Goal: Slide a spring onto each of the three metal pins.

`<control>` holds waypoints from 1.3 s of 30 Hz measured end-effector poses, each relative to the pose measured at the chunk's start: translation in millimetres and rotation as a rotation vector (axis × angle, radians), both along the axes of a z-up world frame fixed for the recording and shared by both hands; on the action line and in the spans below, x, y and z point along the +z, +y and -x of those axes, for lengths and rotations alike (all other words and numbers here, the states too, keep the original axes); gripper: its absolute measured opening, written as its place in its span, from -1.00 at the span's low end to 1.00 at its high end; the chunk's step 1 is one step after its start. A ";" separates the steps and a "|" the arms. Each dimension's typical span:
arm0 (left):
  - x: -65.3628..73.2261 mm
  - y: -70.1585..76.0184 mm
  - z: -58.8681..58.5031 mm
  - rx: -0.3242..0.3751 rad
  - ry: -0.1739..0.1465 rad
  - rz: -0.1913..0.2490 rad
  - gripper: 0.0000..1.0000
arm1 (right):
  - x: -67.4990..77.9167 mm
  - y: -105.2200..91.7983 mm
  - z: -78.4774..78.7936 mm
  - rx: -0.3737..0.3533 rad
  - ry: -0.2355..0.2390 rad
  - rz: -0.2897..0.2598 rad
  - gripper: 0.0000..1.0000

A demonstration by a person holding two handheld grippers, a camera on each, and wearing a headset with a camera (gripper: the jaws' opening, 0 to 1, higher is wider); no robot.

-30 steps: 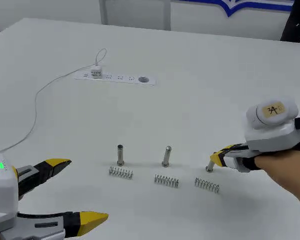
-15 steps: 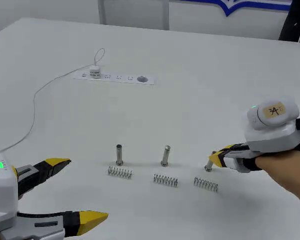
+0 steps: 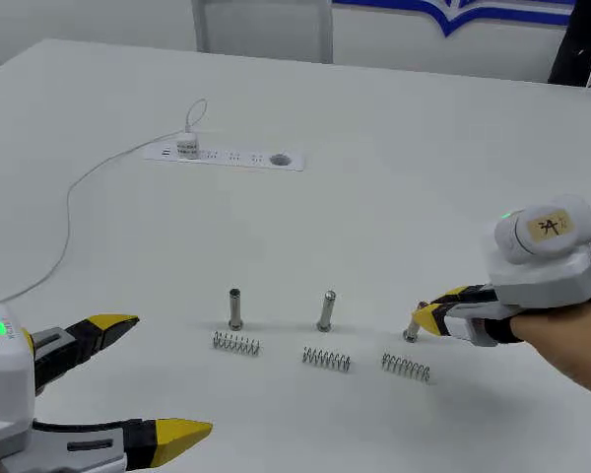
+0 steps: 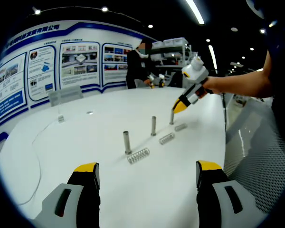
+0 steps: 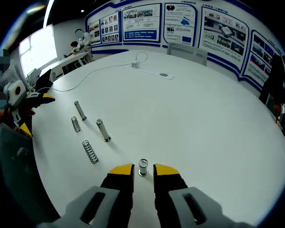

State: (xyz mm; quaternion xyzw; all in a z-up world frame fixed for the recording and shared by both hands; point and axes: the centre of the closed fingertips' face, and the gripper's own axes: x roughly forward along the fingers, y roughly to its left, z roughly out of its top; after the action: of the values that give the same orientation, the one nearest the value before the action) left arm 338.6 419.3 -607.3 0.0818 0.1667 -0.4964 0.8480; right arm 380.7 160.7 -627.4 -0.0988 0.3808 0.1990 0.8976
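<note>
As it did earlier, the right gripper straddles one pin.

Illumination is bright and even, supplied by ceiling strip lights overhead. The white bench reflects it softly. Shadows beside the pins are short and faint. The head view is in sharp focus. Both gripper views show strong fisheye curvature; wall panels bow toward the edges.

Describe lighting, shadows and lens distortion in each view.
Head view: even, soft light, the pins cast only faint shadows on the white table, no bending. Left gripper view: fisheye curves the table edge, ceiling lights glare. Right gripper view: fisheye too, bright patch at left blown out.
</note>
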 end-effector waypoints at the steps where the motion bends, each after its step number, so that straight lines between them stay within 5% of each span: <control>1: 0.0 0.2 -0.1 0.000 0.000 -0.001 0.70 | -0.2 -0.1 0.7 0.001 0.001 0.001 -0.66; 17: 1.7 -0.8 0.5 -0.004 -0.005 -0.006 0.70 | -7.8 -7.6 19.0 0.030 0.015 0.011 -0.65; 39: 0.0 -1.4 1.8 -0.007 -0.001 -0.009 0.70 | -35.1 12.9 45.1 0.249 0.092 0.028 -0.62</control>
State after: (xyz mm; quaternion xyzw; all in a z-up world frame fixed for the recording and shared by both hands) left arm 336.8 417.9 -607.3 0.0866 0.1683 -0.4986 0.8459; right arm 335.6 173.6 -662.5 -0.1486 0.4090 0.3077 0.8462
